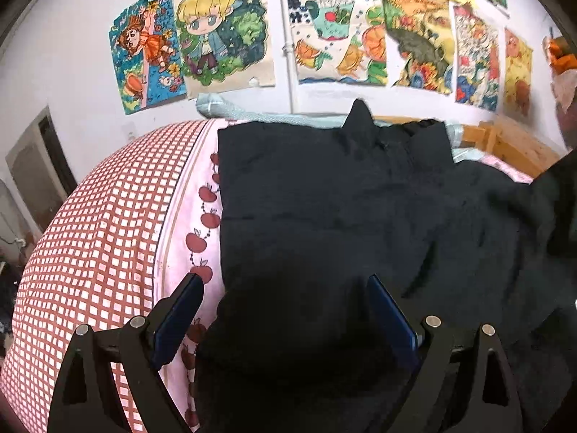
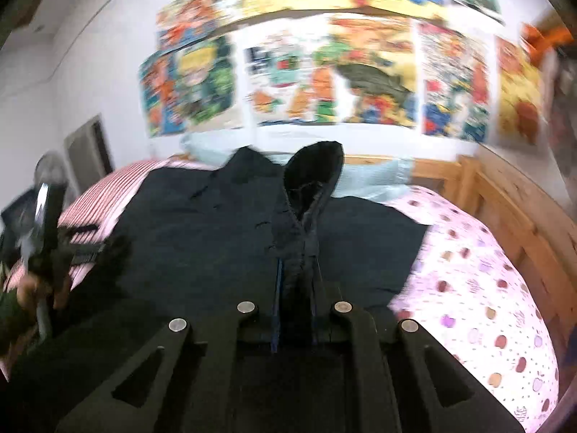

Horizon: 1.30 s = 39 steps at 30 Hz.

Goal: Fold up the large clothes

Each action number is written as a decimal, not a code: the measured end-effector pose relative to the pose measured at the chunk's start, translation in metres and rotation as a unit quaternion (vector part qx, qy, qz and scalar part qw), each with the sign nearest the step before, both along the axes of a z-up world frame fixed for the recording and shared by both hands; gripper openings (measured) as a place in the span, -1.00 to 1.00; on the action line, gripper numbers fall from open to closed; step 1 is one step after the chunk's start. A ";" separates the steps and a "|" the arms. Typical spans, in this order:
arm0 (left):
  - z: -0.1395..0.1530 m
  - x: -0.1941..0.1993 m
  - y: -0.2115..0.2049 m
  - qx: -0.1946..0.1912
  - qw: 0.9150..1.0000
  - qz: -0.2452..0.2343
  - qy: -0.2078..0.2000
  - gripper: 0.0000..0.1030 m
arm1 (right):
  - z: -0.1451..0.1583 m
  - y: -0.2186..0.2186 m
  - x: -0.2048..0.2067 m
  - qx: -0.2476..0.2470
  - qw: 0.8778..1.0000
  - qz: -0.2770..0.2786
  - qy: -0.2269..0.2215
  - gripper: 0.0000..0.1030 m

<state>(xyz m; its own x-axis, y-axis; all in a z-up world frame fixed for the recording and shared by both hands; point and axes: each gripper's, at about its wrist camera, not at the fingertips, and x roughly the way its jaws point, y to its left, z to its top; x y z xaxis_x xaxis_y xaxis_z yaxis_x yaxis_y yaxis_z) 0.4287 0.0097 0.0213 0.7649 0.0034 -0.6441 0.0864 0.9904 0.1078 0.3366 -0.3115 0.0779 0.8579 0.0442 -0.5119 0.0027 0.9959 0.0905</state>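
Black garment (image 1: 324, 209) lies spread on the bed, over the pink apple-print sheet (image 1: 202, 216). Right gripper (image 2: 296, 278) clamped on a fold of the garment, that strip lifted off the rest. Left gripper (image 1: 285, 288) jaws wide apart over the garment's near left edge, nothing pinched. Red checked quilt (image 1: 101, 234) left of garment; drawings (image 1: 223, 32) on the wall beyond it.

left gripper (image 1: 285, 288): fingers spread wide, angled downward | right gripper (image 2: 296, 270): fingers clamped on cloth
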 end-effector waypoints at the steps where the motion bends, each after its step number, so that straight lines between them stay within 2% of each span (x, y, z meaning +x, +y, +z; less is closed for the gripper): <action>1: -0.005 0.004 -0.002 0.001 1.000 0.010 0.007 0.79 | -0.006 -0.010 0.006 -0.009 1.000 -0.013 0.002 -0.79; 2: -0.009 0.006 -0.003 0.000 1.000 0.016 0.013 0.79 | -0.016 -0.018 0.016 -0.026 0.999 -0.025 0.010 -0.79; 4: -0.019 0.013 -0.003 -0.009 0.999 0.027 0.031 0.79 | -0.041 -0.030 0.037 -0.030 0.998 -0.035 0.034 -0.79; 6: -0.027 0.018 -0.001 -0.020 0.998 0.036 0.046 0.79 | -0.071 -0.037 0.063 -0.017 0.996 -0.043 0.073 -0.78; 8: -0.025 0.015 0.002 -0.031 0.998 0.034 0.044 0.79 | -0.084 -0.046 0.063 0.010 0.994 -0.053 0.092 -0.64; 9: -0.022 0.012 0.003 -0.031 0.998 0.033 0.039 0.79 | -0.084 -0.049 0.054 0.020 0.994 -0.057 0.087 -0.41; 10: -0.017 0.008 0.003 -0.028 0.999 0.029 0.031 0.78 | -0.080 -0.051 0.048 0.025 0.994 -0.067 0.076 -0.06; 12: -0.005 -0.003 -0.003 -0.016 1.000 0.003 -0.002 0.78 | -0.065 -0.059 0.038 0.028 0.996 -0.075 0.036 0.21; 13: -0.001 -0.007 -0.009 -0.008 1.000 -0.011 -0.019 0.78 | -0.056 -0.060 0.037 0.027 0.997 -0.068 0.019 0.26; 14: 0.005 -0.010 -0.019 0.006 0.999 -0.032 -0.040 0.78 | -0.048 -0.060 0.043 0.015 0.997 -0.068 0.013 0.26; 16: 0.008 -0.009 -0.038 0.028 0.996 -0.060 -0.056 0.79 | -0.043 -0.056 0.057 -0.010 0.998 -0.064 0.022 0.26; 18: 0.004 0.001 -0.057 0.046 0.995 -0.074 -0.048 0.79 | -0.046 -0.049 0.079 -0.018 0.998 -0.036 0.043 0.25; 21: -0.021 0.030 -0.076 0.084 0.994 -0.061 0.013 0.79 | -0.075 -0.037 0.102 -0.041 0.994 -0.025 0.099 0.25; 23: -0.044 0.047 -0.080 0.094 0.992 -0.055 0.063 0.83 | -0.099 -0.039 0.117 -0.037 0.990 -0.020 0.138 0.25; 27: -0.064 0.058 -0.074 0.071 0.993 -0.058 0.076 0.93 | -0.124 -0.038 0.121 -0.028 0.990 -0.010 0.141 0.25; 31: -0.073 0.064 -0.074 0.079 0.992 -0.061 0.082 1.00 | -0.140 -0.042 0.130 -0.004 0.989 -0.008 0.147 0.28; 33: -0.072 0.063 -0.072 0.070 0.992 -0.063 0.084 1.00 | -0.142 -0.043 0.129 -0.004 0.989 -0.006 0.145 0.29; 35: -0.062 0.060 -0.066 0.046 0.992 -0.083 0.088 0.96 | -0.133 -0.043 0.122 0.006 0.991 -0.003 0.136 0.31; 36: -0.051 0.056 -0.061 0.022 0.990 -0.108 0.091 0.96 | -0.126 -0.045 0.118 0.016 0.991 0.000 0.135 0.31; 37: -0.040 0.053 -0.056 0.003 0.988 -0.126 0.089 0.96 | -0.118 -0.050 0.115 0.035 0.991 0.004 0.133 0.31; 39: -0.010 0.053 -0.048 -0.005 0.987 -0.146 0.065 0.96 | -0.097 -0.062 0.113 0.082 0.989 0.009 0.120 0.36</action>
